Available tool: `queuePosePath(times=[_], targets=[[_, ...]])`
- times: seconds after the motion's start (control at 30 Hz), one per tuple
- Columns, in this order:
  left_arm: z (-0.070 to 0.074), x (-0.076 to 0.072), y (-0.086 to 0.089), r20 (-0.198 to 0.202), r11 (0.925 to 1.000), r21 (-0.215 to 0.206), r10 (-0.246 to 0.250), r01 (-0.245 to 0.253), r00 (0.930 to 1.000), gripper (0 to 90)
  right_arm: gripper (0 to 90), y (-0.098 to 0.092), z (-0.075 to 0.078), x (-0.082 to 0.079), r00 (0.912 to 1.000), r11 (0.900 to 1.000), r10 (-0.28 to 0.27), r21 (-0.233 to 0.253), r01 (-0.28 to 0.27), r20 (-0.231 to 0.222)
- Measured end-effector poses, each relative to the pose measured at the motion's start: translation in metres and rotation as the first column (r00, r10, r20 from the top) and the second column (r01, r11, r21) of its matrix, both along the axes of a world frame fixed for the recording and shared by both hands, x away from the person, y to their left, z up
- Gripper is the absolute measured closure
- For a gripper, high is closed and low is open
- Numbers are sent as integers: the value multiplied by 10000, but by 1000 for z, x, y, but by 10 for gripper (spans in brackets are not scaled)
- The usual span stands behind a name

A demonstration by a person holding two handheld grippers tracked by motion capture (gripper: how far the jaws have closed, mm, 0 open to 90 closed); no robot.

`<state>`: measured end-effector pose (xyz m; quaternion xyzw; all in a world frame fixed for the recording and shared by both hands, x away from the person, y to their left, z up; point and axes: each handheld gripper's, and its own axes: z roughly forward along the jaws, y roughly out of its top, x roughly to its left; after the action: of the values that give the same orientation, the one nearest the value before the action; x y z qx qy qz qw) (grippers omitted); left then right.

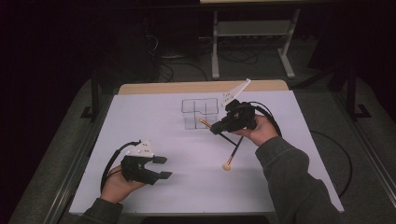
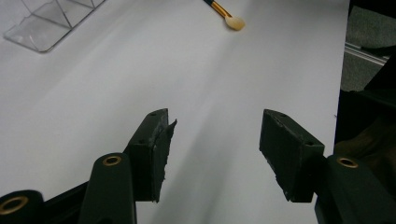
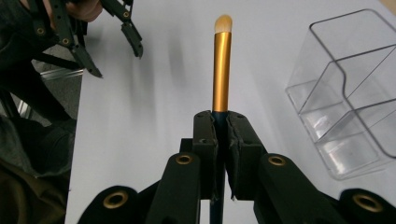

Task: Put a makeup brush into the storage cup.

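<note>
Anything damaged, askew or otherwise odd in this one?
One thing: the rubber pad on one jaw of the left gripper looks torn and ragged along its edge, peeling from the jaw. Otherwise nothing stands out: the right gripper holds a makeup brush beside the clear organizer, and a second brush lies on the table.

My white bench (image 1: 154, 121) sits in a dark room on grey carpet (image 1: 56, 154); beyond it, a metal-legged table frame (image 1: 252, 32) and tangled cables (image 1: 182, 70).
</note>
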<state>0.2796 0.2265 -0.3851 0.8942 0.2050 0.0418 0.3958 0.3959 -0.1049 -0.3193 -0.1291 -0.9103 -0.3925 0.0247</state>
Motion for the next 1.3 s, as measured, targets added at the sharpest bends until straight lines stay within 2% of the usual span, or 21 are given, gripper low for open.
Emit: queuePosePath(times=[0.2, 0.23, 0.37, 0.83, 1.17, 1.2, 1.3], targets=[[-1, 1, 2, -25, 10000, 40, -86, 86, 10000, 411, 822, 6, 5, 10, 9999, 9998, -157, 93, 157, -15], [-2, 1, 1, -25, 9999, 53, -96, 96, 10000, 410, 822, 7, 5, 13, 9999, 9999, -54, 149, 51, 162], [-2, 1, 1, -10, 9999, 58, -114, 114, 9999, 404, 822, 11, 9, 16, 9999, 9998, -130, 131, 129, 64], [-2, 2, 4, 4, 9997, -151, -167, 167, 9999, 386, 822, 21, 15, 31, 9994, 9994, -276, 205, 272, 222], [-2, 3, 7, 59, 9997, -190, -156, 157, 9999, 378, 823, 38, 22, 49, 9987, 9992, -335, 217, 327, 379], [-2, 2, 8, -71, 9997, -247, -78, 76, 9999, 377, 823, 40, 23, 50, 9986, 9991, -379, 209, 372, 356], [-1, 2, 9, -69, 9995, -303, -35, 33, 10000, 375, 823, 45, 24, 57, 9986, 9990, -384, 239, 375, 372]])
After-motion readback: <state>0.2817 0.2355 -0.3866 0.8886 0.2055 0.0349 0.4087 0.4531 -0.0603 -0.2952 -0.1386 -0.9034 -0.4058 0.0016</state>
